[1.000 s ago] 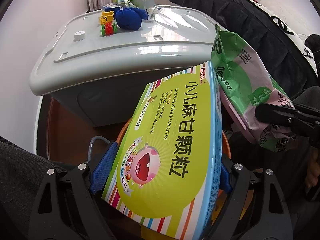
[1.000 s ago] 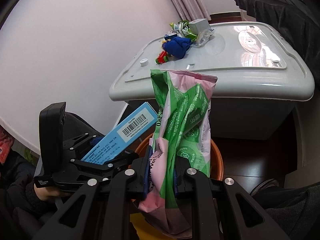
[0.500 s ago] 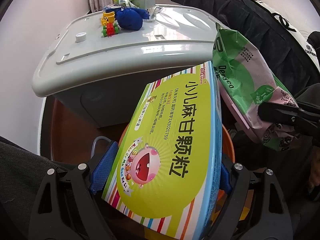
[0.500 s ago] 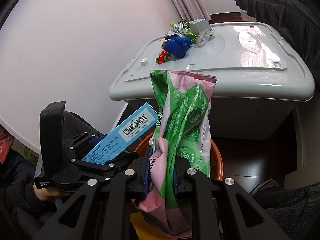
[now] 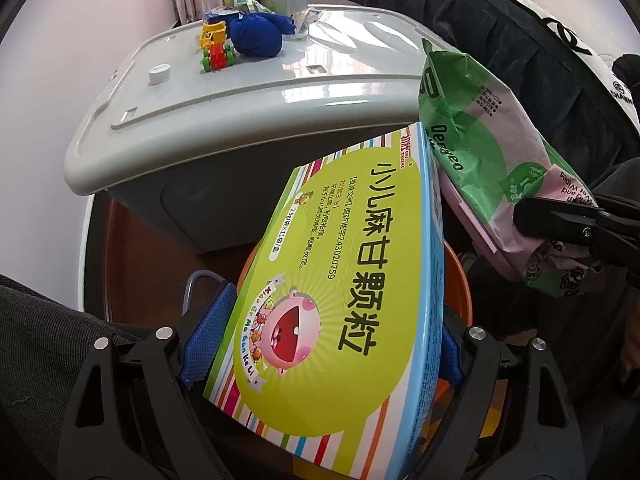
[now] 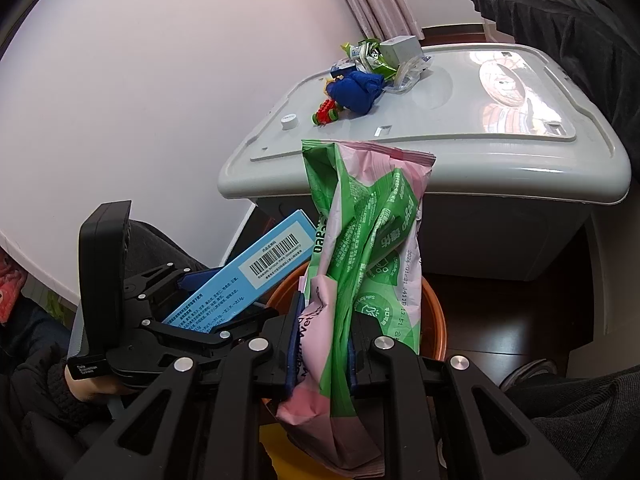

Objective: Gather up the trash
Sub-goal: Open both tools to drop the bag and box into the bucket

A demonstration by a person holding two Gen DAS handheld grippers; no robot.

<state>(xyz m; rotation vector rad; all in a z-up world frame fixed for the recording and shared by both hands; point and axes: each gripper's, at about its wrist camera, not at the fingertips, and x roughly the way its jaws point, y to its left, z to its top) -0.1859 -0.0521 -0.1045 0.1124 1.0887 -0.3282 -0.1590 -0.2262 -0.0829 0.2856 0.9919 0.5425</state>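
Note:
My left gripper [image 5: 320, 332] is shut on a flat green and blue medicine box [image 5: 340, 280], held tilted over an orange bin [image 5: 460, 280]. The box also shows in the right wrist view [image 6: 248, 280]. My right gripper [image 6: 320, 344] is shut on a crumpled green and pink wet-wipes pack [image 6: 360, 256], upright above the same orange bin [image 6: 434, 316]. The pack also shows in the left wrist view [image 5: 492, 168], right of the box.
A grey plastic storage tub [image 5: 248, 92] stands behind the bin. On its lid lie a blue cloth toy [image 6: 356, 88], a small red and green toy [image 6: 326, 114], a white cap [image 6: 289, 120] and wrappers [image 6: 384, 56]. A black-covered bed [image 5: 520, 40] is at right. Dark wood floor [image 6: 500, 320].
The left gripper view has shifted slightly, the tub sitting a little lower and nearer. Both grippers keep their holds above the bin.

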